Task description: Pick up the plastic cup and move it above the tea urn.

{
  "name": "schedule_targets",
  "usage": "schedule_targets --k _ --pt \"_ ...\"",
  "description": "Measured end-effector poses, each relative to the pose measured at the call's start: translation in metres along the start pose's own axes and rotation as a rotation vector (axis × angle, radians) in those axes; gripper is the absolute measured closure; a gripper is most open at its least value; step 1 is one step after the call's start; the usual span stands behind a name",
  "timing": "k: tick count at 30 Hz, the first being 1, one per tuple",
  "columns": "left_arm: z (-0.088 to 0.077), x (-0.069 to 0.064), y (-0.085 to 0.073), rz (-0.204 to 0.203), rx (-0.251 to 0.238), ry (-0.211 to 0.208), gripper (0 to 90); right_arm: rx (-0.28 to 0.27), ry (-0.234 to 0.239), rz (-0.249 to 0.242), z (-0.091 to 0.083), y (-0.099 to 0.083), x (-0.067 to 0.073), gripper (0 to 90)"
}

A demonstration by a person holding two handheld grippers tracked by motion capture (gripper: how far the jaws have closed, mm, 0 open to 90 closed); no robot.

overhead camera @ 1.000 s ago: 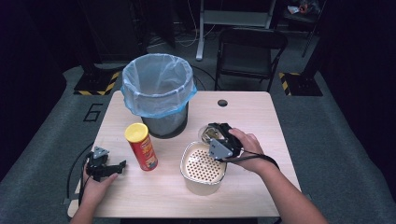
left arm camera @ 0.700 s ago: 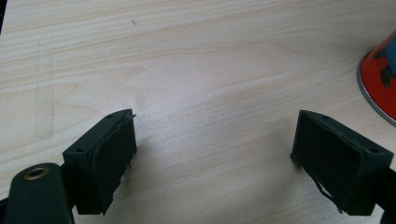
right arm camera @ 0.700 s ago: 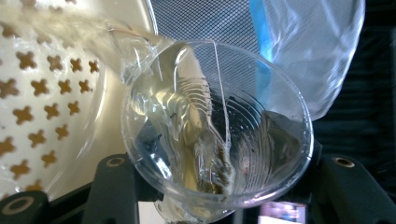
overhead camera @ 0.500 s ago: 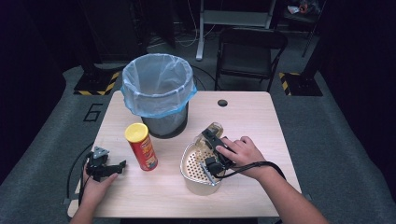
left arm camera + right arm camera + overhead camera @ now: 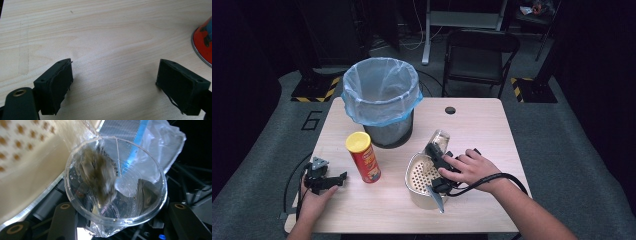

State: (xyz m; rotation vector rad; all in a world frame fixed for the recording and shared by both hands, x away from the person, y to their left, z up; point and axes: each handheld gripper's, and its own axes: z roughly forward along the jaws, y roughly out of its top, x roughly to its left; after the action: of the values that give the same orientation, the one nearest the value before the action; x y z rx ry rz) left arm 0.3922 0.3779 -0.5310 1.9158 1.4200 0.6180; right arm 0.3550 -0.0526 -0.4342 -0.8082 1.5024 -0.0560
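Risk noted: the clear plastic cup (image 5: 115, 187) was tipped toward the trash bin (image 5: 381, 100) with a brownish clump sliding inside; released short of the bin, the clump would land on the worktop or in the perforated basket (image 5: 421, 175) near the front right edge. Thin walls could buckle. My right gripper (image 5: 439, 162) had just been closing, now clamped on the cup. My left gripper (image 5: 117, 82) rested at the front left corner, wide apart, holding nothing, beside the red chip can (image 5: 363, 156).
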Motion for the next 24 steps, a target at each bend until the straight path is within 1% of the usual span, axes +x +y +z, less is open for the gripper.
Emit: schedule_targets --k 1,2,3,4,5,6,7,8,11,12,13,14,15,16,17,18,19,20,21,22,23,24 --pt "0.0 0.0 0.0 0.008 0.001 0.004 13.1 0.01 -0.024 0.024 0.0 0.001 0.001 47.7" --pt "0.0 0.0 0.0 0.001 -0.006 0.001 13.1 0.012 -0.025 -0.024 0.0 0.0 -0.003 47.7" --pt "0.0 0.0 0.0 0.004 0.0 0.001 13.1 0.0 -0.01 -0.106 0.0 -0.002 -0.009 47.7" --pt "0.0 0.0 0.0 0.008 0.001 0.004 13.1 0.007 -0.024 -0.102 0.0 -0.002 -0.009 47.7" --pt "0.0 0.0 0.0 0.008 0.001 0.004 13.1 0.007 -0.024 -0.102 0.0 -0.002 -0.009 47.7" --pt "0.0 0.0 0.0 0.004 -0.004 0.004 13.1 0.003 -0.035 -0.064 0.001 -0.002 -0.007 47.7" --pt "0.0 0.0 0.0 0.003 -0.003 0.001 13.1 0.013 -0.026 -0.114 0.0 -0.003 -0.011 47.7" --pt "0.0 0.0 0.0 0.008 -0.001 0.004 13.1 0.019 -0.023 -0.11 -0.001 -0.003 -0.012 47.6" --pt "0.0 0.0 0.0 0.007 -0.003 0.004 13.1 0.012 -0.022 -0.109 -0.001 -0.002 -0.013 47.6" --pt "0.0 0.0 0.0 0.006 -0.003 0.004 13.1 0.018 -0.028 -0.081 -0.001 -0.001 -0.01 47.7" --pt "0.0 0.0 0.0 0.008 0.001 0.004 13.1 0.022 -0.036 -0.009 -0.002 0.001 -0.007 47.6" --pt "0.0 0.0 0.0 0.006 0.0 0.004 13.1 0.016 -0.038 -0.01 -0.002 0.001 -0.007 47.6" --pt "0.0 0.0 0.0 0.002 0.0 0.0 13.1 0.016 -0.04 -0.028 -0.002 0.0 -0.008 47.6" --pt "0.0 0.0 0.0 0.006 -0.006 0.004 13.1 0.018 -0.034 -0.042 -0.002 0.0 -0.009 47.6" --pt "0.0 0.0 0.0 0.0 0.001 0.0 13.1 0.005 -0.03 -0.086 -0.001 -0.002 -0.012 47.6" --pt "0.0 0.0 0.0 0.004 -0.004 0.003 13.1 -0.002 -0.043 -0.041 0.0 -0.001 -0.01 47.6" --pt "0.0 0.0 0.0 -0.002 -0.004 0.001 13.1 0.006 -0.032 -0.096 -0.001 -0.002 -0.014 47.6" --pt "0.0 0.0 0.0 0.007 -0.003 0.004 13.1 0.005 -0.021 -0.102 -0.001 -0.003 -0.014 47.6" --pt "0.0 0.0 0.0 -0.001 0.0 0.0 13.1 0.018 -0.021 -0.046 -0.002 -0.002 -0.011 47.6" --pt "0.0 0.0 0.0 0.007 0.0 0.004 13.1 0.017 -0.041 0.007 -0.002 0.0 -0.008 47.6" --pt "0.0 0.0 0.0 0.004 -0.006 0.003 13.1 0.014 -0.038 -0.007 -0.002 -0.001 -0.009 47.6" --pt "0.0 0.0 0.0 0.008 0.001 0.004 13.1 0.014 -0.033 -0.027 -0.002 -0.001 -0.01 47.6"
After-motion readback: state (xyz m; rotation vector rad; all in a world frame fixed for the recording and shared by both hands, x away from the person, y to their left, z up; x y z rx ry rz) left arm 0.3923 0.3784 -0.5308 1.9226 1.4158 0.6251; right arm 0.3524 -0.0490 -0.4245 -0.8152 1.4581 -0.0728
